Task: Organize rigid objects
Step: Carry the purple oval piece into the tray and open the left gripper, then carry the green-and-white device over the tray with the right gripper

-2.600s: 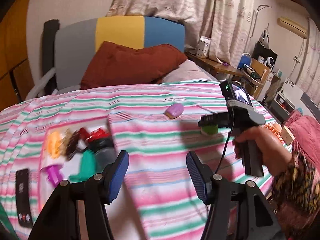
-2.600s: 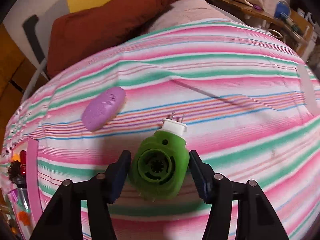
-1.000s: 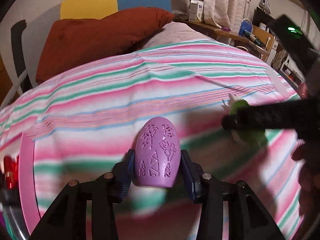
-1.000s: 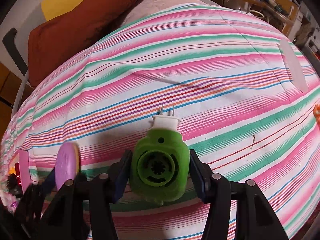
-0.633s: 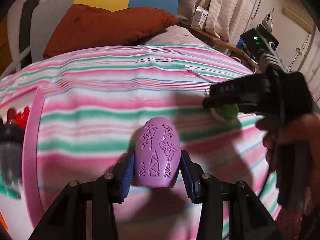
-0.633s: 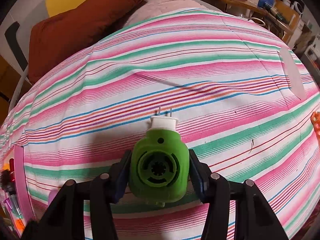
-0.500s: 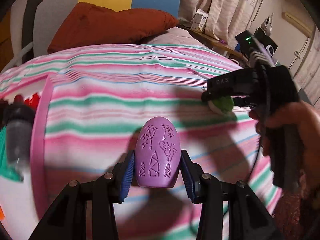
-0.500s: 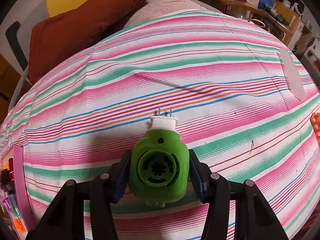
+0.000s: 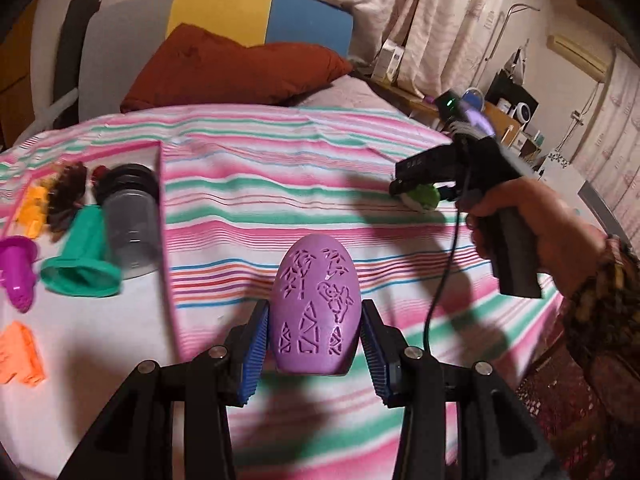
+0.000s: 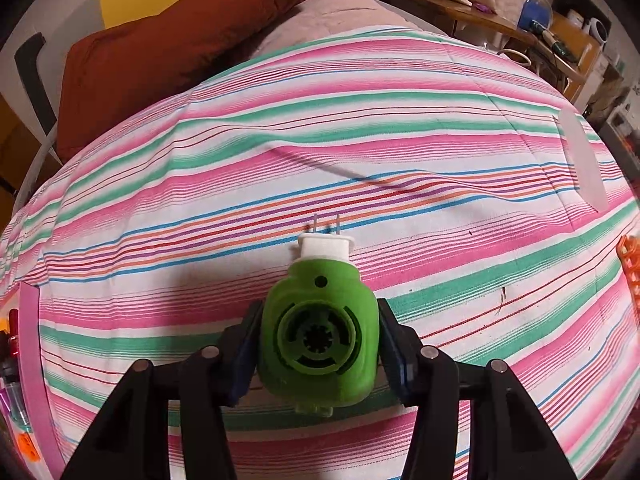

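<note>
My left gripper (image 9: 314, 344) is clamped on the purple egg-shaped plastic case with cut-out patterns (image 9: 315, 308), held above the striped pink, green and white bedspread (image 9: 280, 184). At nine o'clock sits the white tray with a pink rim (image 9: 162, 216) (grey cylinder, teal funnel and orange pieces inside). My right gripper (image 10: 318, 356) grips the green plastic plug-in device with white prongs (image 10: 318, 344), at two o'clock from the left.

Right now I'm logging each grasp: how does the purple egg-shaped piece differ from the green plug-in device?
The purple egg-shaped piece is smooth-domed with carved patterns; the green plug-in device is boxier, with a round vented face. The egg has no plug, while the device has a white plug with two prongs. Both are clamped, one in each tool.
</note>
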The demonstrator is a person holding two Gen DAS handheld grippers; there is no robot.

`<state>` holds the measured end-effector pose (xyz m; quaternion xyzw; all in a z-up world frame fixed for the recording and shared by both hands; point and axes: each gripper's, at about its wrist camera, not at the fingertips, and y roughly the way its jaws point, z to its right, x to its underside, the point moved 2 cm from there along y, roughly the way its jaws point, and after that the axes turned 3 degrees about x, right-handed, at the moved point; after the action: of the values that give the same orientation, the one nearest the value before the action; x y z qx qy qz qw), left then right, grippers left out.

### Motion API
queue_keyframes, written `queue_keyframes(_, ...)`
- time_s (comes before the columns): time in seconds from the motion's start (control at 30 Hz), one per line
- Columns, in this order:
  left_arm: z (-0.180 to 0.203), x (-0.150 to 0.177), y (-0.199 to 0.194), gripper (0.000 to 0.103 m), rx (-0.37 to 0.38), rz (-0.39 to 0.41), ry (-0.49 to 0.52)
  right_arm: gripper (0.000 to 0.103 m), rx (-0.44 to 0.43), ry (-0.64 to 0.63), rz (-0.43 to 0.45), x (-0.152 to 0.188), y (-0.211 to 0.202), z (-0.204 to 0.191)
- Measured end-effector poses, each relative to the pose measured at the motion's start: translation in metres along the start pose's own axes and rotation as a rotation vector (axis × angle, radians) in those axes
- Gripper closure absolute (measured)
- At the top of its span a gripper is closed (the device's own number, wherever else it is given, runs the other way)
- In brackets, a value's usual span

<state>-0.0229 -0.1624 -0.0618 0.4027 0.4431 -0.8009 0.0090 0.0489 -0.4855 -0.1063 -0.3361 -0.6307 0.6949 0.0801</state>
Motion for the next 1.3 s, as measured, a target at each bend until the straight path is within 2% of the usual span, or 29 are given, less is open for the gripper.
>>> queue_keyframes(0.1, -0.01, 0.002, -0.021, 0.059, -0.009, 0.028, -0.019, 0.049, 0.002, -0.002, 0.002, -0.002, 0.001, -0.001)
queue_keyframes(0.4, -0.062, 0.012, -0.061, 0.059, -0.106, 0.063, -0.124, 0.049, 0.015, -0.012, 0.014, -0.001, 0.001, -0.003)
queue_keyframes(0.47, -0.076, 0.016, -0.065, 0.059, -0.144, 0.056, -0.153, 0.049, 0.018, -0.012, 0.018, 0.0, 0.001, -0.004)
queue_keyframes(0.63, -0.109, 0.03, -0.061, 0.059, -0.178, 0.006, -0.244, 0.05, 0.017, -0.005, 0.027, 0.002, -0.001, -0.004)
queue_keyframes(0.8, -0.124, 0.032, -0.05, 0.059, -0.222, -0.023, -0.263, 0.05, -0.012, 0.042, 0.023, 0.004, -0.005, 0.002)
queue_keyframes(1.13, -0.127, 0.029, -0.045, 0.059, -0.229, -0.023, -0.269, 0.05, -0.09, 0.091, 0.002, 0.01, -0.013, 0.003)
queue_keyframes(1.23, -0.125, 0.031, -0.049, 0.058, -0.185, -0.008, -0.281, 0.05, -0.104, 0.082, -0.003, 0.012, -0.015, -0.002)
queue_keyframes(1.3, -0.122, 0.031, -0.053, 0.057, -0.184, 0.005, -0.273, 0.05, -0.111, 0.078, -0.006, 0.014, -0.016, -0.004)
